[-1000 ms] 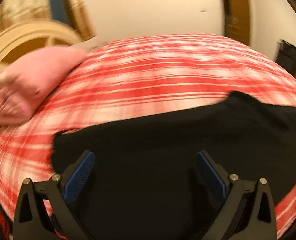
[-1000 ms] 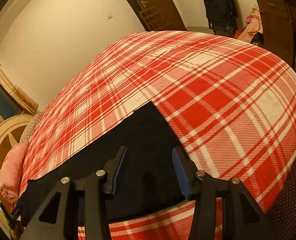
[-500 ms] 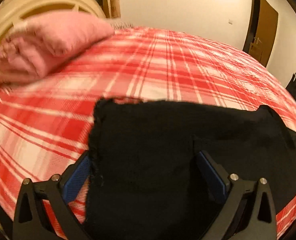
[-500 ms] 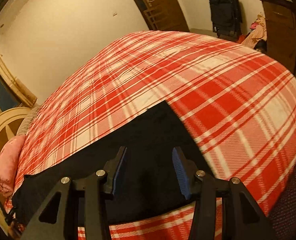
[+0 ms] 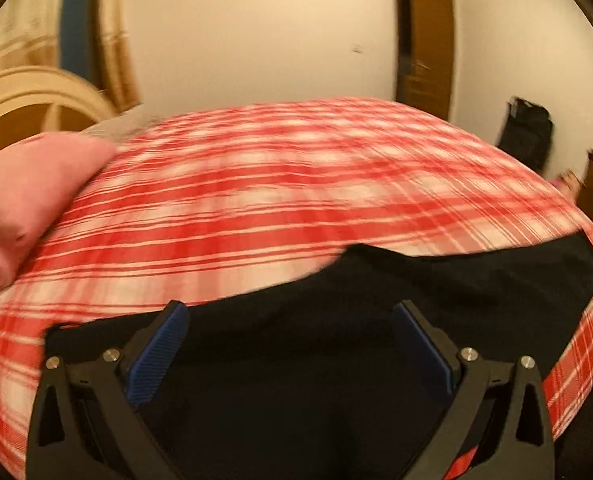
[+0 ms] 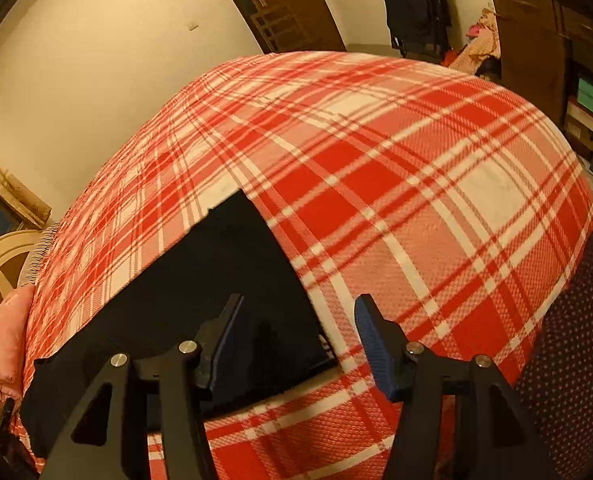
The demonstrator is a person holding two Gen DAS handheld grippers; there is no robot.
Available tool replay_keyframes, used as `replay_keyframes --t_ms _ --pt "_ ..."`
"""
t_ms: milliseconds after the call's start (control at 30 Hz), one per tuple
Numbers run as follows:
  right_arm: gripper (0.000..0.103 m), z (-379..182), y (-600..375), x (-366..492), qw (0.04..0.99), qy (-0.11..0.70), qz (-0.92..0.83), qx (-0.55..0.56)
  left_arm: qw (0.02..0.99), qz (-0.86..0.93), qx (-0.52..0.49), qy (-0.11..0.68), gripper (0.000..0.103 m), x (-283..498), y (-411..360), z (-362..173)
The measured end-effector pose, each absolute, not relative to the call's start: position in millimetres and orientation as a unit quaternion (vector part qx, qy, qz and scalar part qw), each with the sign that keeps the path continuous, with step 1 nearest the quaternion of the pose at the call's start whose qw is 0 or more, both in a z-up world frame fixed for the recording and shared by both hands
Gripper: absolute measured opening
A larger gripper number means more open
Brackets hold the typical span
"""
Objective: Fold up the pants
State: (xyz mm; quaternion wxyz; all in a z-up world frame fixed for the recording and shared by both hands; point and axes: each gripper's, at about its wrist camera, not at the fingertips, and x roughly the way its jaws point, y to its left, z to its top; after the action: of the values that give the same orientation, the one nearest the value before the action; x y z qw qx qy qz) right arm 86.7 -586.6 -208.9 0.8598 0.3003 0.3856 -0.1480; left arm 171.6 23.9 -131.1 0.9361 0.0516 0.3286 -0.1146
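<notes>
The black pants (image 6: 200, 292) lay flat on the red plaid bedspread (image 6: 396, 184), along the bed's near edge, presumably spread there so both ends could be reached. In the right wrist view their long axis ran from 8 o'clock, near the pink pillow (image 6: 2, 336), toward 1 o'clock, where a squared end pointed up the bed. The right gripper (image 6: 296, 340) hovered over that end's near corner, jaws spread and holding nothing, likely placed to take it. The left gripper (image 5: 288, 344) hung over the opposite end, fingers wide apart and empty; this view was blurred.
</notes>
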Motion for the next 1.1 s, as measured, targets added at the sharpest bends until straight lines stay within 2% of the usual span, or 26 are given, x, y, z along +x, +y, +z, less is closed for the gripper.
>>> replay_keyframes --t_ms 167,467,600,733,800,867,1100 --pt "0.058 -213.2 -588.1 85.6 0.853 0.393 -0.145 0.312 0.921 -0.155 0.084 0.347 0.103 174.8 -25.4 -149.2" --pt "0.057 -213.6 -574.8 87.5 0.849 0.405 -0.121 0.318 0.9 -0.16 0.098 0.394 0.103 179.8 -48.7 -182.0" --pt "0.047 -214.9 -576.0 89.3 0.847 0.409 -0.128 0.314 0.893 -0.161 0.101 0.408 0.103 179.7 -52.2 -191.0" --pt "0.045 -215.4 -578.1 89.2 0.847 0.407 -0.126 0.318 0.893 -0.157 0.097 0.41 0.103 179.9 -51.9 -190.5" --pt "0.035 -215.9 -580.4 87.2 0.847 0.402 -0.121 0.327 0.892 -0.154 0.1 0.413 0.103 180.5 -53.6 -190.4" --pt "0.031 -215.9 -581.1 87.5 0.847 0.396 -0.105 0.338 0.892 -0.152 0.1 0.414 0.103 180.9 -53.8 -190.5" --pt "0.032 -217.4 -580.1 92.5 0.844 0.393 -0.101 0.351 0.891 -0.152 0.097 0.416 0.103 182.2 -53.0 -191.4"
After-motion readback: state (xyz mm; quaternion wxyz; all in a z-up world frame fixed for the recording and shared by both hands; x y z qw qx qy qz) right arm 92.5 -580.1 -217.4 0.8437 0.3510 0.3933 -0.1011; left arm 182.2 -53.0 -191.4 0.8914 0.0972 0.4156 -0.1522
